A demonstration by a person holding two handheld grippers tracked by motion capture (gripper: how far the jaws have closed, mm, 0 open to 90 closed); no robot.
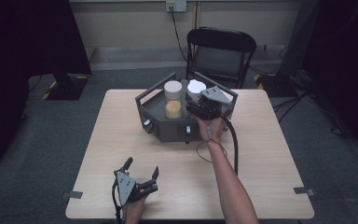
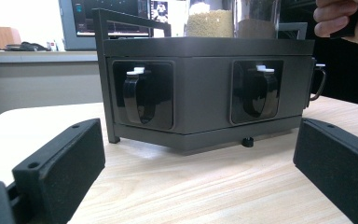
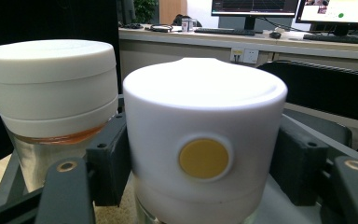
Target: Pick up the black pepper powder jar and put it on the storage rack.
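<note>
A dark grey six-sided rack (image 1: 168, 129) stands at the middle back of the wooden table (image 1: 116, 140). In it stand two jars with white lids. The left jar (image 1: 173, 100) holds yellowish grains. The right jar's lid (image 1: 196, 87) carries a round yellow mark (image 3: 203, 158). My right gripper (image 1: 195, 101) reaches in from the front and is shut on that lid (image 3: 205, 93), one pad (image 3: 109, 156) on each side. The left jar (image 3: 51, 79) stands just beside it. My left gripper (image 1: 142, 168) rests open near the table's front edge and faces the rack (image 2: 205, 93) with nothing between its jaws.
Two recesses in the rack's front faces each hold a black looped handle (image 2: 140, 95) with a white tab. A black folding chair (image 1: 221, 53) stands behind the table. Bare tabletop lies between my left gripper and the rack. Dark stands and cables sit on the floor.
</note>
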